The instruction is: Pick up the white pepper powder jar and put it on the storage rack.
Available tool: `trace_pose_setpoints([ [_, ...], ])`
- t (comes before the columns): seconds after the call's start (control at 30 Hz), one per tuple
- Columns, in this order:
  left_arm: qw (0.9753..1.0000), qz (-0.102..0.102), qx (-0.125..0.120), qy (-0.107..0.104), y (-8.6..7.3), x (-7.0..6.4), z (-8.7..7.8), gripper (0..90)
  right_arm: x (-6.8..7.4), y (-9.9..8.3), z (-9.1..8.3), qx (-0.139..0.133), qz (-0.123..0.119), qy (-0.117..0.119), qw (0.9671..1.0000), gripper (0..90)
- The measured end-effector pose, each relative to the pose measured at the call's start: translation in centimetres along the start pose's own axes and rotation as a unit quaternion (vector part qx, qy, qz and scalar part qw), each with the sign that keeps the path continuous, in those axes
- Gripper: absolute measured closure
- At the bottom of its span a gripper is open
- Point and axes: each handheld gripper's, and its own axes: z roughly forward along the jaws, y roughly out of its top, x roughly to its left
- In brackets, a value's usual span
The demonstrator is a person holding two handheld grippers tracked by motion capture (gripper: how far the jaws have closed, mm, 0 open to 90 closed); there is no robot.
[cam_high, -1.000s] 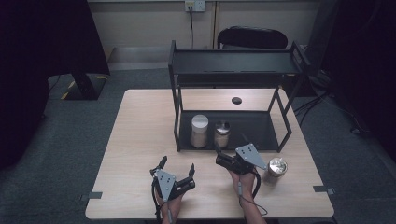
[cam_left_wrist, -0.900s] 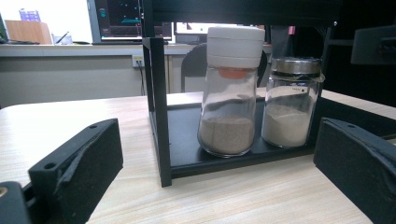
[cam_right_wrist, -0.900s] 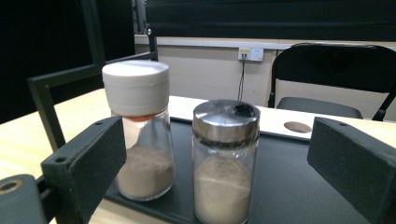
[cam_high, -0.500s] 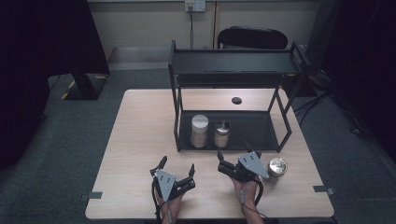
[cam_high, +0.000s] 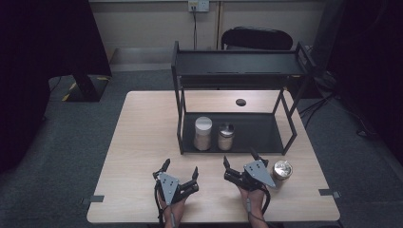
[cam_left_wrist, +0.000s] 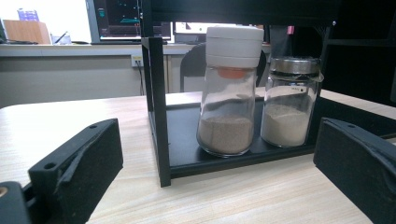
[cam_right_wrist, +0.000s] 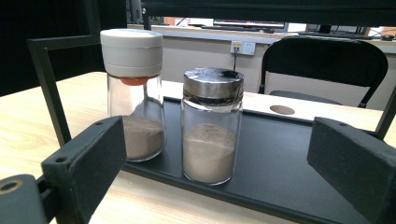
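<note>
Jars first: a metal-lidded jar (cam_high: 226, 136) of pale powder stands upright on the lower tray of the black rack (cam_high: 237, 71), just beside a taller white-capped jar (cam_high: 203, 133) holding browner powder; the two are close but not touching. Right tool (cam_high: 238, 163) rests on the tabletop (cam_high: 142, 142) just in front of the tray, jaws spread wide, empty, framing the metal-lidded jar in the right gripper view. Third jar (cam_high: 282, 170) with a metal lid sits on the tabletop just right of that tool. Left tool (cam_high: 179, 170) lies nearer the front edge, jaws wide, holding nothing.
</note>
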Motion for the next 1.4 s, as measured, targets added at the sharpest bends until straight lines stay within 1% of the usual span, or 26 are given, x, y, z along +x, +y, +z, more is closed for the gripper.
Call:
trace_pose_setpoints([
  [0.07,1.0000,0.000,0.000,0.000,0.0,0.0,0.0,0.9,0.0,-0.2,-0.1,-0.001,-0.003,0.002,1.0000,3.7],
  [0.27,1.0000,0.000,-0.001,0.000,0.0,0.0,0.0,0.9,0.0,-0.6,-0.6,0.001,0.000,0.003,1.0000,3.7],
  [0.37,1.0000,0.000,-0.001,0.000,0.0,0.0,0.0,0.9,0.1,-0.8,-0.8,-0.001,-0.004,0.003,1.0000,3.7],
  [0.83,1.0000,0.000,-0.001,0.001,0.0,0.0,0.0,0.9,-0.1,-1.7,-1.0,0.000,-0.002,0.006,1.0000,3.7],
  [1.4,1.0000,0.000,-0.001,0.002,0.0,-0.1,0.0,1.0,-0.1,-2.1,-1.2,0.005,0.004,0.005,1.0000,3.7],
])
